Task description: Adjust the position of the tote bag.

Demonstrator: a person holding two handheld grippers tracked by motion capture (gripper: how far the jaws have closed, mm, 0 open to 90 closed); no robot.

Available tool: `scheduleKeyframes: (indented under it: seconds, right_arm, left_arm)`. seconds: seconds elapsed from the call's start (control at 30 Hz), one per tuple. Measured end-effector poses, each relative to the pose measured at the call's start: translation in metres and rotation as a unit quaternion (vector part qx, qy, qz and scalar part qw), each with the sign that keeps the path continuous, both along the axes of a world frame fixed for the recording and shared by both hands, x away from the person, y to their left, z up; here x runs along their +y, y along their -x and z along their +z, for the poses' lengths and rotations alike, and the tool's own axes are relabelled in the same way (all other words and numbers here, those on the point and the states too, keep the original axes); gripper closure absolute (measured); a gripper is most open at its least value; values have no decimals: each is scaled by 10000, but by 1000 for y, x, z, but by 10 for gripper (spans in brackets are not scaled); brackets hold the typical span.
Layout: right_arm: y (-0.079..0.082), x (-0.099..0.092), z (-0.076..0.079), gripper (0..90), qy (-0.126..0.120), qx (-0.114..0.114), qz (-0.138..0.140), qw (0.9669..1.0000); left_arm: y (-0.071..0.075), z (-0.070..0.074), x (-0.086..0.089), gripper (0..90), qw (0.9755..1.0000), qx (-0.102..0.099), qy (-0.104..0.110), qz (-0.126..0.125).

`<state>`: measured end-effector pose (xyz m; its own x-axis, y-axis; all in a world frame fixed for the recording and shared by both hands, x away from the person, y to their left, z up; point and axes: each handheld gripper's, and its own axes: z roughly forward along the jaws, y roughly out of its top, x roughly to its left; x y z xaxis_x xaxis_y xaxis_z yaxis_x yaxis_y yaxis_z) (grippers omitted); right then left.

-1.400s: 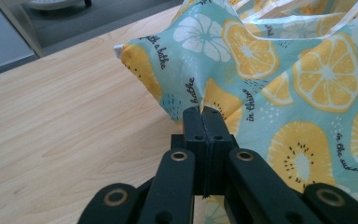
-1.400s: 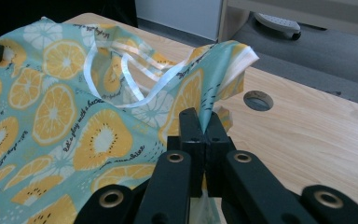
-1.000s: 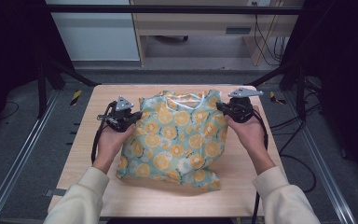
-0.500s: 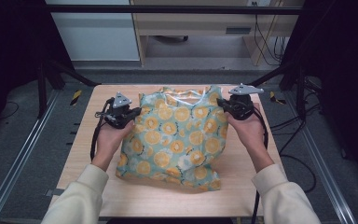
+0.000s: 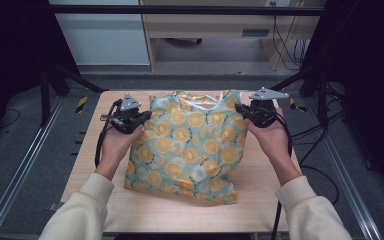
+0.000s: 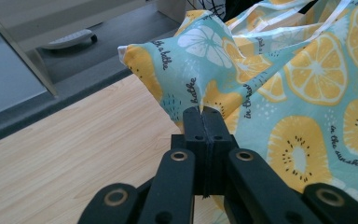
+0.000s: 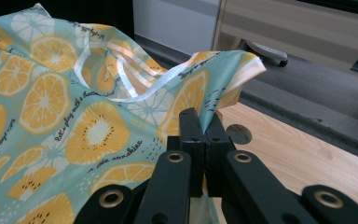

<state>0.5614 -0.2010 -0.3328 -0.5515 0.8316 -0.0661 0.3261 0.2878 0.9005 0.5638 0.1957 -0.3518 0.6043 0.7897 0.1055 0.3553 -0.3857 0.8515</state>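
A teal fabric bag [image 5: 190,145] printed with orange and lemon slices lies spread on the wooden table [image 5: 260,195], its white-trimmed opening toward the far edge. My left gripper [image 5: 142,116] pinches the bag's left upper edge; in the left gripper view its jaws [image 6: 201,114] are pressed together on the cloth [image 6: 279,93], just below a raised corner. My right gripper [image 5: 241,110] pinches the right upper edge; in the right gripper view its jaws [image 7: 200,119] clamp the fabric [image 7: 74,116] under the right corner. The top of the bag is lifted slightly between the two grips.
The table's far edge drops to a grey floor with a cabinet [image 5: 100,35] and a wooden desk frame [image 5: 215,25] behind. Black stand legs [image 5: 55,75] flank the table on both sides. A round hole [image 7: 237,134] sits in the tabletop beside my right gripper.
Both hands have shifted slightly toward the far edge, holding the bag's upper corners a little higher. The grips are unchanged.
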Motion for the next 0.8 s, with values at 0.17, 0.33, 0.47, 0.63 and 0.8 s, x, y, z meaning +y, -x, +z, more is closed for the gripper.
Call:
scheduleKeyframes:
  seconds: [0.17, 0.33, 0.47, 0.63, 0.8]
  right_arm:
    - [-2, 0, -10, 898, 38, 91, -85, 9999]
    - [9, -3, -20, 899, -74, -1, -107, 9999]
    - [20, -6, -26, 899, -108, -108, -118, 9998]
    - [35, -7, -29, 899, -87, -222, -102, 9997]
    - [47, -8, -29, 898, -163, -347, -33, 9993]
  left_arm:
    - [-3, -3, -1, 900, 10000, -10, 64, -9]
    - [5, -6, -2, 900, 9999, -99, 0, -77]
    - [14, -10, -3, 900, 9998, -138, 38, -110]
    - [26, -14, -3, 900, 9996, -248, -15, -166]
    - [38, -17, 2, 900, 9991, -357, 104, -216]
